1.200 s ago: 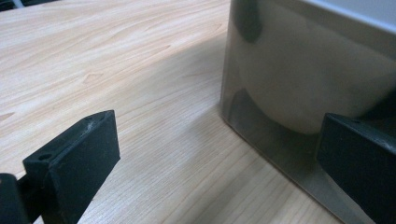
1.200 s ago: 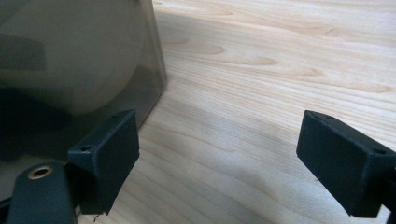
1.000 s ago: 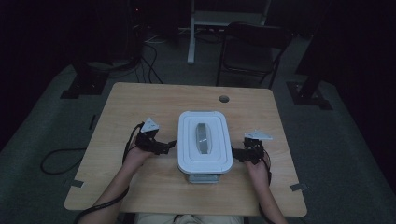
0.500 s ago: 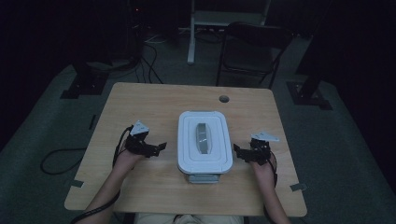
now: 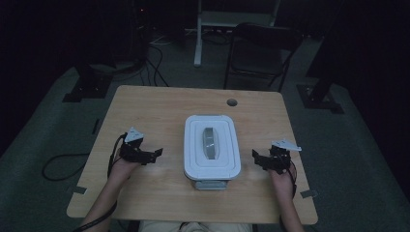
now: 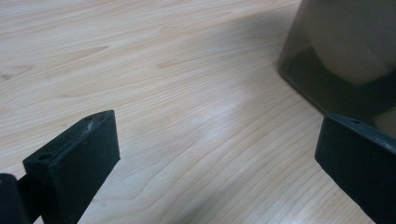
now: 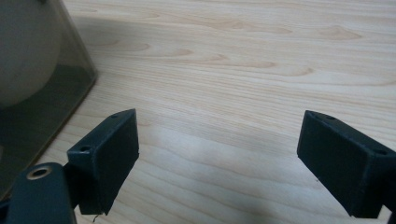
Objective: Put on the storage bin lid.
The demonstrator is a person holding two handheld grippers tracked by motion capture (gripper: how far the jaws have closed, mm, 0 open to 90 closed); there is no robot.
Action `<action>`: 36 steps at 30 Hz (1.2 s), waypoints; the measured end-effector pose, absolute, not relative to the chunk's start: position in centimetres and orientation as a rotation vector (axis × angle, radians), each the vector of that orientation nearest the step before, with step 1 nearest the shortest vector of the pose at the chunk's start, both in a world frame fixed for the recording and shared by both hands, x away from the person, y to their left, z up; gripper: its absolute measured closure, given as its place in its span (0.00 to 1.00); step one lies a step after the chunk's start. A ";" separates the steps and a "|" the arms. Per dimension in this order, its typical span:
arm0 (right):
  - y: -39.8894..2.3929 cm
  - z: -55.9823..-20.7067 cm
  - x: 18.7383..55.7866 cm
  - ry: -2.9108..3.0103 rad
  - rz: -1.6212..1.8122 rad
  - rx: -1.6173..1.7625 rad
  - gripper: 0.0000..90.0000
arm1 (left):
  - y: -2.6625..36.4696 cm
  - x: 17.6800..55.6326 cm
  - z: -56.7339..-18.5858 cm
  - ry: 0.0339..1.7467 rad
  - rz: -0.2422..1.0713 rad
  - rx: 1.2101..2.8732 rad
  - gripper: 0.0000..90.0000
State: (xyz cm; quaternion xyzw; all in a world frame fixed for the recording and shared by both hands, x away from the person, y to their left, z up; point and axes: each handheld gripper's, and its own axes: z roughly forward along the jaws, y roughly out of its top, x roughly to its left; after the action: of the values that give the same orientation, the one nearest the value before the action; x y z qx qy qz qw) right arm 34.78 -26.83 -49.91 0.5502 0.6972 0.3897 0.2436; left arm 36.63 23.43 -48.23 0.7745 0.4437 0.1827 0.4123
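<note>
A clear plastic storage box with a white lid and a grey handle sits at the middle of the wooden table. My left gripper rests on the table to the left of the box, open, with bare wood between its jaws. My right gripper sits to the right of the box, open as well, nothing between its jaws. The box's smoky wall shows at the upper right of the left gripper view. That same box wall fills the left edge of the right gripper view.
A round cable hole lies in the table's far side. A dark chair and a white stand are behind the table. Cables trail on the floor at left. Bare wood surrounds the box on both sides.
Both grippers have drawn outward away from the box sides, the left one leftward and the right one rightward. The box has not moved.
</note>
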 end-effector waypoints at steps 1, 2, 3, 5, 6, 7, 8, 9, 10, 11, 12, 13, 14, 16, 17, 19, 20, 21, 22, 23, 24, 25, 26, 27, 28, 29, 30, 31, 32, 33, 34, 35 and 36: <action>-27.2 -49.9 34.5 1.892 1.048 1.505 0.14 | 23.6 36.6 -48.3 1.126 0.460 1.947 0.01; -27.3 -49.9 34.4 1.886 1.044 1.510 0.14 | 23.8 36.5 -48.3 1.134 0.463 1.943 0.01; -27.4 -49.9 34.2 1.879 1.041 1.514 0.14 | 24.1 36.4 -48.4 1.149 0.463 1.939 0.01; -27.9 -49.8 33.9 1.867 1.036 1.523 0.14 | 24.6 36.2 -48.6 1.167 0.469 1.935 0.01; -28.0 -49.8 33.7 1.867 1.029 1.522 0.14 | 24.9 36.0 -48.7 1.180 0.475 1.932 0.01; -28.2 -49.8 33.5 1.865 1.020 1.519 0.14 | 25.3 35.9 -48.8 1.188 0.478 1.931 0.01; -28.4 -49.8 33.3 1.860 1.004 1.521 0.14 | 25.5 35.8 -48.8 1.197 0.483 1.926 0.01; -28.6 -49.8 33.1 1.853 1.002 1.523 0.14 | 25.8 35.7 -48.9 1.206 0.492 1.923 0.01; -28.8 -49.8 32.9 1.847 1.000 1.532 0.14 | 26.0 35.6 -48.9 1.212 0.498 1.923 0.01; -29.0 -49.9 32.8 1.844 0.993 1.537 0.14 | 26.4 35.4 -49.0 1.225 0.498 1.915 0.01; -29.2 -50.0 32.6 1.832 0.985 1.551 0.14 | 26.6 35.3 -49.0 1.238 0.505 1.913 0.01; -29.4 -50.0 32.4 1.813 0.983 1.564 0.14 | 26.8 35.2 -49.1 1.244 0.509 1.911 0.01; -29.6 -50.1 32.3 1.800 0.984 1.575 0.14 | 27.1 35.0 -49.1 1.252 0.516 1.914 0.01; -30.1 -50.3 31.9 1.776 0.968 1.608 0.14 | 27.5 34.7 -49.3 1.272 0.535 1.918 0.01; -30.2 -50.3 31.7 1.766 0.951 1.620 0.14 | 27.7 34.5 -49.3 1.284 0.539 1.922 0.01; -30.6 -50.5 31.4 1.754 0.930 1.637 0.14 | 28.1 34.2 -49.5 1.306 0.553 1.921 0.01; -30.8 -50.7 31.1 1.746 0.918 1.642 0.14 | 28.3 34.1 -49.6 1.316 0.554 1.922 0.01; -31.0 -50.8 30.9 1.739 0.904 1.652 0.14 | 28.4 33.9 -49.7 1.329 0.561 1.918 0.01; -31.1 -50.8 30.8 1.733 0.895 1.661 0.14 | 28.6 33.7 -49.7 1.344 0.564 1.912 0.01; -31.3 -50.9 30.6 1.728 0.891 1.669 0.14 | 28.7 33.6 -49.8 1.351 0.564 1.912 0.01; -31.5 -51.0 30.4 1.725 0.882 1.678 0.14 | 28.9 33.4 -49.9 1.357 0.567 1.918 0.01; -31.6 -51.1 30.3 1.721 0.871 1.682 0.14 | 29.0 33.3 -50.0 1.367 0.575 1.919 0.01; -31.7 -51.2 30.1 1.717 0.851 1.685 0.14 | 29.1 33.1 -50.1 1.377 0.580 1.919 0.01; -31.8 -51.3 30.0 1.703 0.822 1.691 0.14 | 29.2 33.0 -50.2 1.390 0.583 1.923 0.01; -31.8 -51.4 29.9 1.698 0.804 1.701 0.14 | 29.3 32.8 -50.3 1.401 0.586 1.924 0.01; -32.0 -51.5 29.8 1.696 0.798 1.711 0.14 | 29.4 32.6 -50.4 1.415 0.588 1.920 0.01; -32.1 -51.6 29.7 1.692 0.790 1.720 0.14 | 29.4 32.5 -50.6 1.429 0.591 1.919 0.01; -32.2 -51.7 29.6 1.687 0.783 1.729 0.14 | 29.4 32.3 -50.7 1.438 0.594 1.927 0.01; -32.3 -51.8 29.5 1.689 0.779 1.734 0.14 | 29.5 32.2 -50.8 1.459 0.608 1.934 0.01; -32.4 -51.9 29.4 1.701 0.767 1.734 0.14 | 29.5 32.2 -51.0 1.474 0.622 1.940 0.01; -32.4 -52.0 29.4 1.700 0.734 1.734 0.15 | 29.6 32.1 -51.1 1.490 0.627 1.940 0.01; -32.4 -52.1 29.4 1.702 0.707 1.733 0.15 | 29.8 32.1 -51.1 1.504 0.632 1.933 0.01; -32.4 -52.3 29.4 1.709 0.690 1.733 0.15 | 29.9 32.0 -51.2 1.524 0.640 1.924 0.01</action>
State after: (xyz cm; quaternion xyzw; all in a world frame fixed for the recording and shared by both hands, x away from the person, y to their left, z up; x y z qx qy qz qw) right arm 29.39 -32.43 -52.32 0.6534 0.6440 0.2601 0.3011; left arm 31.99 29.89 -51.21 0.7240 0.5737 0.2408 0.2981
